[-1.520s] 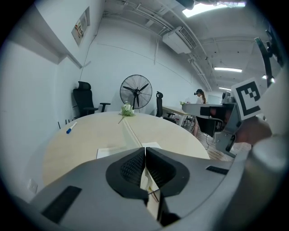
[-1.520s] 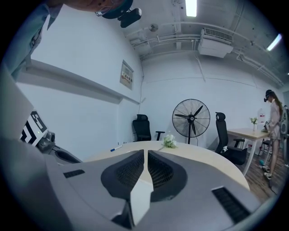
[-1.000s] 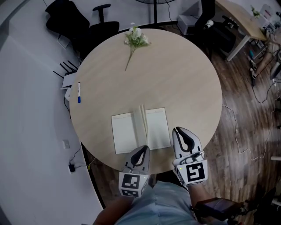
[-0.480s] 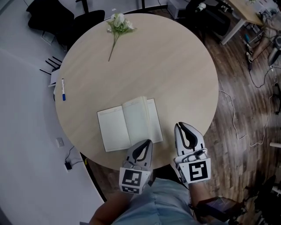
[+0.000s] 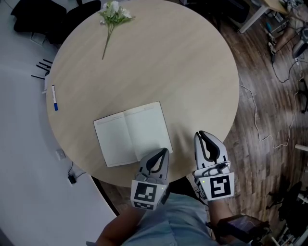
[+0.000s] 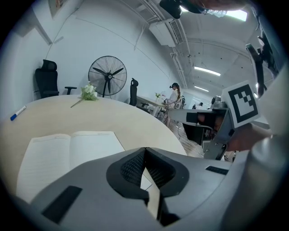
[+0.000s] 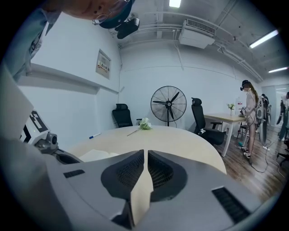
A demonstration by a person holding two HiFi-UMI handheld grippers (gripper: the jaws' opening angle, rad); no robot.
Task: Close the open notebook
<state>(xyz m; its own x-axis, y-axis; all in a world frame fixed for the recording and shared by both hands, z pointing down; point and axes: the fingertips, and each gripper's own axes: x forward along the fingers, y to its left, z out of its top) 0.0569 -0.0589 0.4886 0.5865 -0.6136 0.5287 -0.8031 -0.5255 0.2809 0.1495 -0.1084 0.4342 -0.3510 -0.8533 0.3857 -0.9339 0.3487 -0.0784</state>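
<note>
The notebook [image 5: 129, 134] lies open and flat on the round wooden table [image 5: 192, 72], near its front edge; it also shows in the left gripper view as the notebook [image 6: 67, 151] and in the right gripper view as the notebook [image 7: 95, 154]. My left gripper [image 5: 162, 152] is shut and empty, its tip at the notebook's near right corner; whether it touches the page I cannot tell. In its own view the left gripper [image 6: 144, 149] has its pads together. My right gripper [image 5: 202, 134] hangs shut and empty over the table's edge, right of the notebook; the right gripper [image 7: 145, 151] holds nothing.
A white flower sprig [image 5: 110, 13] lies at the table's far side and a blue-capped marker [image 5: 54, 98] near its left edge. Office chairs, a standing fan [image 7: 168, 103] and desks surround the table. Cables run over the wooden floor [image 5: 269, 120] to the right.
Leaves that stood upright at the notebook's spine have dropped; the pages now lie flat. Both grippers have come down and forward, the left one reaching the notebook's near right corner.
</note>
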